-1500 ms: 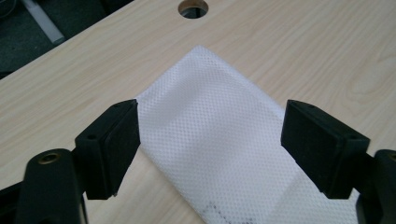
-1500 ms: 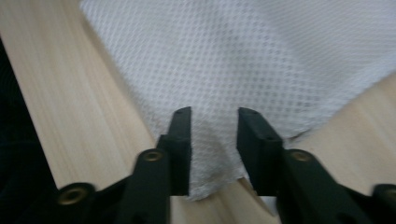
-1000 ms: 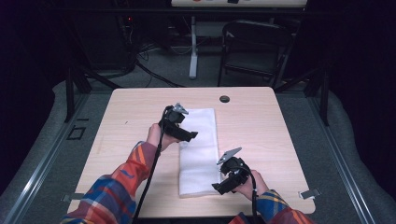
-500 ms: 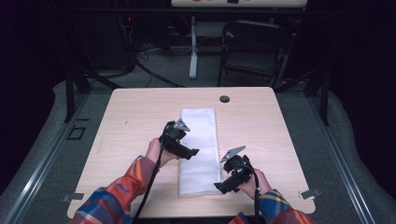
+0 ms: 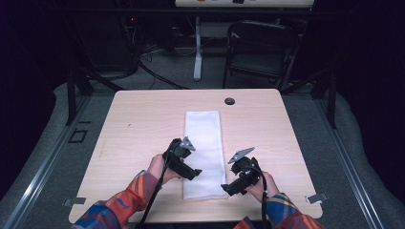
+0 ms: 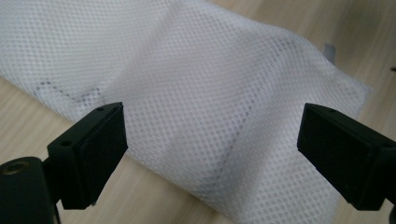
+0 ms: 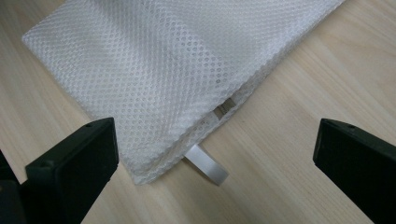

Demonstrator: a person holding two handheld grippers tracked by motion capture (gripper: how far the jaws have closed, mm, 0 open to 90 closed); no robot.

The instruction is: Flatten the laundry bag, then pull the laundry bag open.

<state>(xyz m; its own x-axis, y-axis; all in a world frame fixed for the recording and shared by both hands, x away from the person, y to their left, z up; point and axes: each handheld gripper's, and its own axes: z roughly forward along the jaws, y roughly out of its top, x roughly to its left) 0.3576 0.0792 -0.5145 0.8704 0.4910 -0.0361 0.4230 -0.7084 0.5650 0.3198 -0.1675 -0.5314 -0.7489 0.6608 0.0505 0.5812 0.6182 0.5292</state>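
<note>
Wooden table (image 5: 133, 129), a folded mesh bag (image 5: 204, 143) lying at its middle.
Left gripper (image 5: 187, 168), jaws spread, hovers at the bag's near left edge; right gripper (image 5: 235, 183), also spread, sits at five o'clock by the near corner. Bag's long axis runs twelve to six. Next, I'd guess: pinch both near corners to fold.

Light wooden desk (image 5: 133, 129) with a small round dark grommet (image 5: 229, 101) near its far edge; behind it on the grey floor (image 5: 167, 76), a dark metal chair (image 5: 260, 52), a white stand post (image 5: 197, 47) and loose black cables (image 5: 153, 76).
</note>
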